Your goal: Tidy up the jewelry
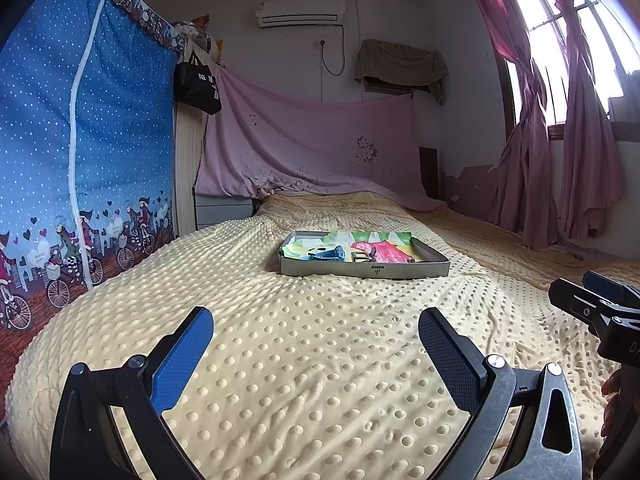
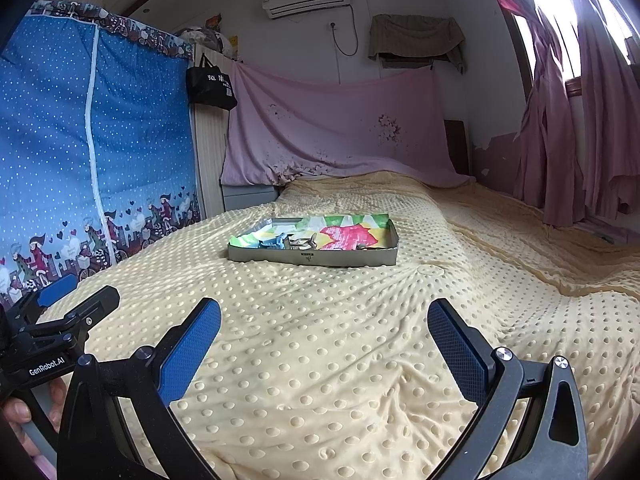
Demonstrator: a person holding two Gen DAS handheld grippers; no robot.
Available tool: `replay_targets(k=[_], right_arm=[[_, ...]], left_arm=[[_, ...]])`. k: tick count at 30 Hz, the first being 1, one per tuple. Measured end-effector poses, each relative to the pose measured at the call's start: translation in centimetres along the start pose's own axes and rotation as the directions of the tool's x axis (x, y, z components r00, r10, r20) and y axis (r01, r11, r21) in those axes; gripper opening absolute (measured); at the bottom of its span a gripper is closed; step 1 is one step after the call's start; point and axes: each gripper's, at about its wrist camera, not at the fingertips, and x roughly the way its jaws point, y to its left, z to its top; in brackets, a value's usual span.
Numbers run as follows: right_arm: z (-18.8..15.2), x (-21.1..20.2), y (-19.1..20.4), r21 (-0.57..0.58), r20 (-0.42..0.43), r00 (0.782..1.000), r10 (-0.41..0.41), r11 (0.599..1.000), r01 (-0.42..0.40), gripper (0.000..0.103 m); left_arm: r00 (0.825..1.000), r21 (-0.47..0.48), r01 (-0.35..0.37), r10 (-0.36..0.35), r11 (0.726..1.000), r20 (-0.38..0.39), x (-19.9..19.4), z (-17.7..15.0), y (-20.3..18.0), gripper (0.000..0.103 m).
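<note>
A: Quick pass. Where's the jewelry?

B: In the tray (image 1: 362, 270), mid-bed (image 1: 304, 360), well ahead of both grippers. Tray's lined with bright paper (image 2: 344, 232). Small pieces sit bunched along its near wall: a blue bit (image 1: 328, 255) toward the near-left corner, something metal (image 1: 362, 257) beside it, and a small dark piece (image 1: 410, 260) toward the near-right corner. Too small to name them.

A: Sorted or not?

B: Can't tell. Clustered at the near wall fits either a pile waiting to be arranged or pieces already gathered into the tray. Nothing loose shows on the blanket.

A: Grippers?

B: Left gripper (image 1: 316, 336) is spread wide and holds nothing. Right gripper (image 2: 324, 328) likewise: wide apart, nothing between its fingers. Both hover low over the bed's near end, pointed at the tray, likely so both cameras keep it centred.

A: Why wide?

B: My guess: ready stance, since tiny pieces need room to line up before a pinch.

A: Side by side?

B: Yes. Each shows at the edge of the other's view, close but apart. A hand (image 2: 24, 412) grips the left handle.

A: Risk?

B: Soft, bumpy blanket; the tray could tilt or slide if nudged.
</note>
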Motion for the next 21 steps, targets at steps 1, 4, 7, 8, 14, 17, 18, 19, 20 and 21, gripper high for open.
replay_targets(k=[1,4,7,8,14,17,18,19,20,21], right_arm=[[0.00,-0.02,0.00,0.001,0.000,1.000,0.001,1.000,-0.001,0.102],[0.03,-0.04,0.04,0.000,-0.001,1.000,0.002,1.000,-0.002,0.102],[-0.01,-0.01,0.05,0.001,-0.002,1.000,0.001,1.000,-0.001,0.102],[0.00,0.00,0.04,0.002,-0.004,1.000,0.002,1.000,-0.002,0.102],[-0.01,0.29,-0.07,0.009,-0.016,1.000,0.005,1.000,-0.005,0.102],[-0.10,0.45,-0.14,0.013,-0.022,1.000,0.005,1.000,-0.005,0.102],[-0.14,0.50,-0.20,0.014,-0.023,1.000,0.006,1.000,-0.006,0.102],[-0.14,0.56,-0.25,0.015,-0.024,1.000,0.006,1.000,-0.006,0.102],[-0.15,0.57,-0.23,0.015,-0.024,1.000,0.006,1.000,-0.006,0.102],[-0.13,0.59,-0.25,0.014,-0.024,1.000,0.007,1.000,-0.007,0.102]], left_arm=[[1.000,0.000,0.000,0.000,1.000,-0.001,0.00,0.00,-0.01,0.103],[1.000,-0.003,0.000,0.000,1.000,-0.007,0.06,0.00,0.01,0.103],[1.000,-0.005,0.000,0.000,1.000,-0.016,0.20,-0.02,-0.04,0.103],[1.000,-0.005,0.001,-0.001,1.000,-0.018,0.23,-0.07,-0.08,0.103],[0.999,0.002,-0.008,0.008,1.000,-0.031,0.44,-0.27,-0.27,0.103],[0.999,0.002,-0.008,0.008,1.000,-0.041,0.57,-0.35,-0.33,0.103],[0.999,0.001,-0.006,0.006,1.000,-0.043,0.56,-0.35,-0.34,0.103],[0.999,0.002,-0.005,0.005,1.000,-0.044,0.56,-0.36,-0.34,0.103],[0.999,0.004,-0.006,0.006,1.000,-0.044,0.55,-0.37,-0.36,0.103],[0.999,0.004,-0.008,0.008,1.000,-0.043,0.57,-0.36,-0.35,0.103]])
